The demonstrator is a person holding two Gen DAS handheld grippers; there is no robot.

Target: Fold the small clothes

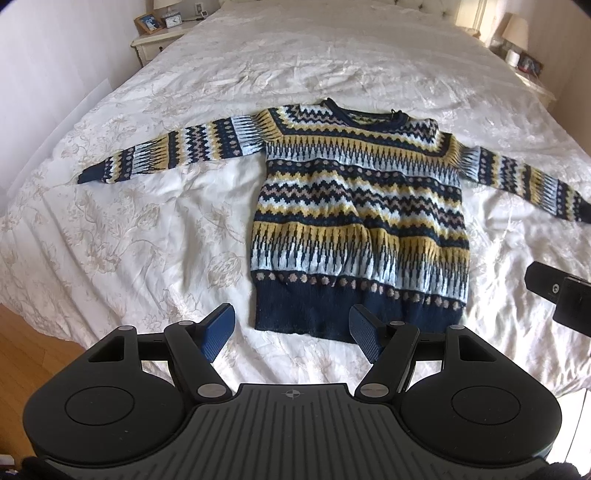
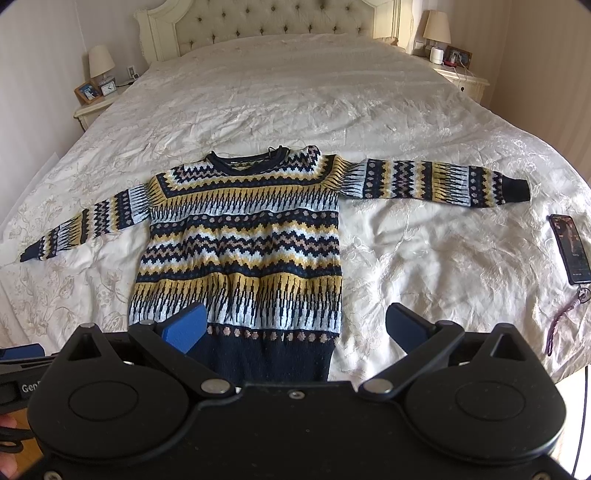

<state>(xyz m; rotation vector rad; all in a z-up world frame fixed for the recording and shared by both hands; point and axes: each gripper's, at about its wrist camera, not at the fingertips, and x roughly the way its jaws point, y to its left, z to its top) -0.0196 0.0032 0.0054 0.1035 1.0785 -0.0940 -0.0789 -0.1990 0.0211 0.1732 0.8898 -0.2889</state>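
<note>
A small knitted sweater (image 1: 354,206) (image 2: 240,240) with navy, yellow, pale blue and beige bands lies flat on the bed, front up, both sleeves spread out sideways, its navy hem nearest me. My left gripper (image 1: 291,334) hovers open above the hem's left corner with nothing between its blue pads. My right gripper (image 2: 295,326) hovers open above the hem's right part, also with nothing in it. A black part of the right gripper (image 1: 561,295) shows at the right edge of the left wrist view.
The bed (image 1: 147,229) has a cream quilted cover and a tufted headboard (image 2: 266,26). A phone (image 2: 569,247) with a cord lies on the cover at the right. Nightstands (image 2: 94,107) with lamps flank the bed. Wooden floor (image 1: 33,350) shows at the near left.
</note>
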